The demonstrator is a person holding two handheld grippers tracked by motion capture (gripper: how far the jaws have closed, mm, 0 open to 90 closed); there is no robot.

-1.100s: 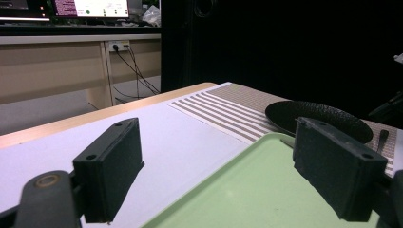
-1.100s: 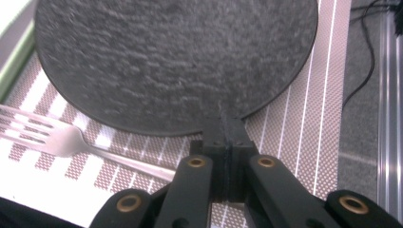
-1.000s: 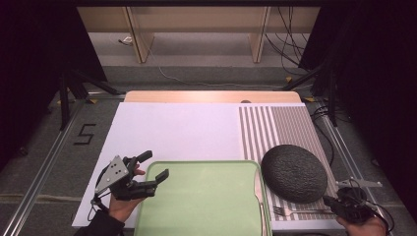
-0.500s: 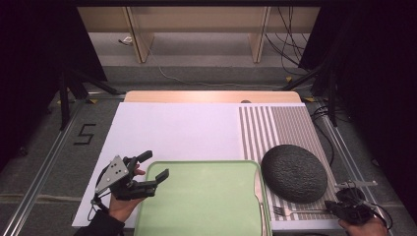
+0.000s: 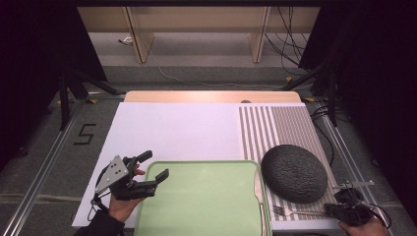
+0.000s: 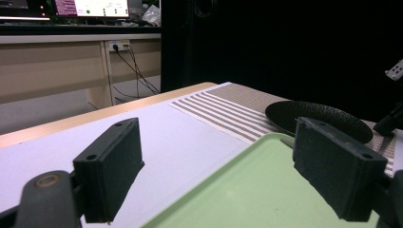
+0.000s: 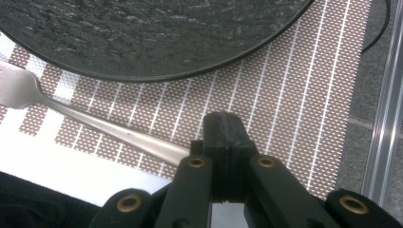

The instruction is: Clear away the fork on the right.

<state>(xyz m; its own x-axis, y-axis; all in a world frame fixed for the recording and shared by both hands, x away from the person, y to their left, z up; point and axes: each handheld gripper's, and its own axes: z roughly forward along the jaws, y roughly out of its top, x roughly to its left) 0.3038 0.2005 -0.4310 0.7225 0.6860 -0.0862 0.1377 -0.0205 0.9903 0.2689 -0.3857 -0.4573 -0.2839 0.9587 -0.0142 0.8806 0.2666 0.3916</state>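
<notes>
Left gripper (image 5: 150,173) low, fingers (image 6: 110,171) spread wide, right gripper (image 7: 223,130) fingers pressed together

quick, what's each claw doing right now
Left claw: open, holding nothing, at the tray.
Right claw: shut on the fork handle.

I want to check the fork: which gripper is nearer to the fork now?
Right. The right gripper is shut on the fork handle, beside the dark plate. The left gripper is open at the green tray's far left corner, across the tray from the fork.
</notes>
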